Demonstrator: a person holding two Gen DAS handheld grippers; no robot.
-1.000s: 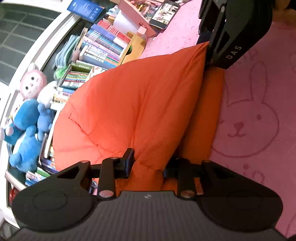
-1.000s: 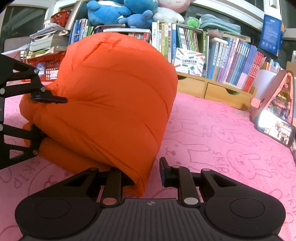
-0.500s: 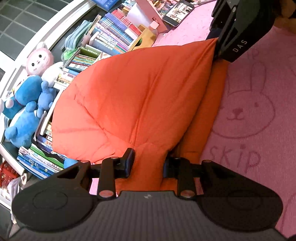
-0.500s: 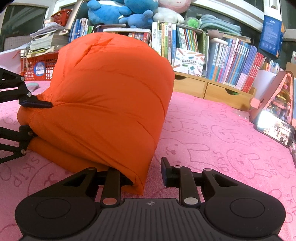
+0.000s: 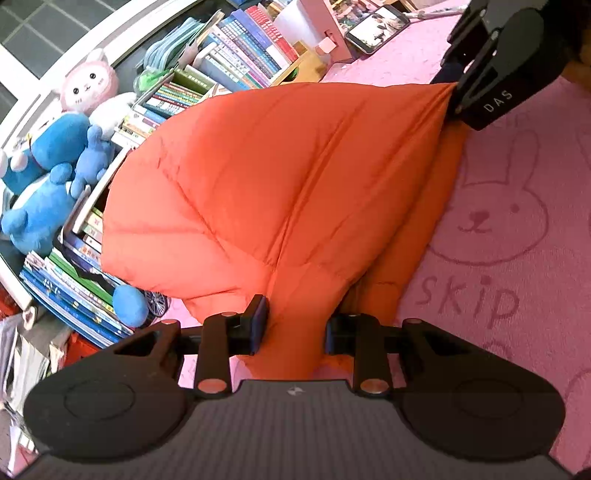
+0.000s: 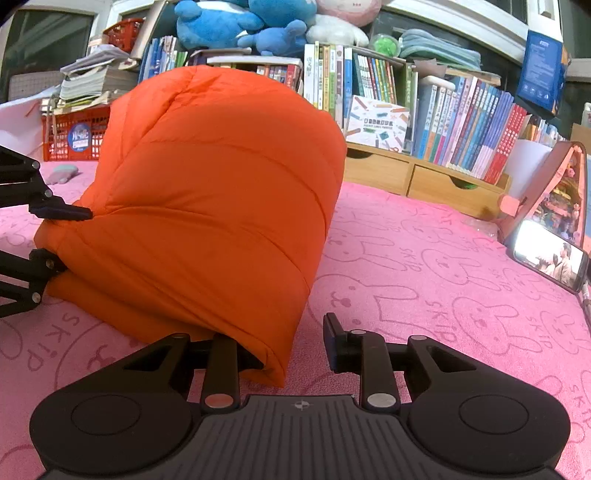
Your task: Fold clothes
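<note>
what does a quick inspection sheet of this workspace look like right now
surface: pink bunny-print cover, bare on the phone side
job's things: orange padded jacket, folded over, puffed up, lower layer beneath
clutter: lit phone leaning by a pink stand
grippers: left gripper has fabric bunched between its fingers; right gripper looks parted, jacket corner by one finger
cables: nothing seen
surroundings: rows of books, blue plush toys, red crate

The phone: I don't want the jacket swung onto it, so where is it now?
The phone lies on the pink blanket at the far right of the right wrist view, beside a pink stand, apart from the jacket.
</note>
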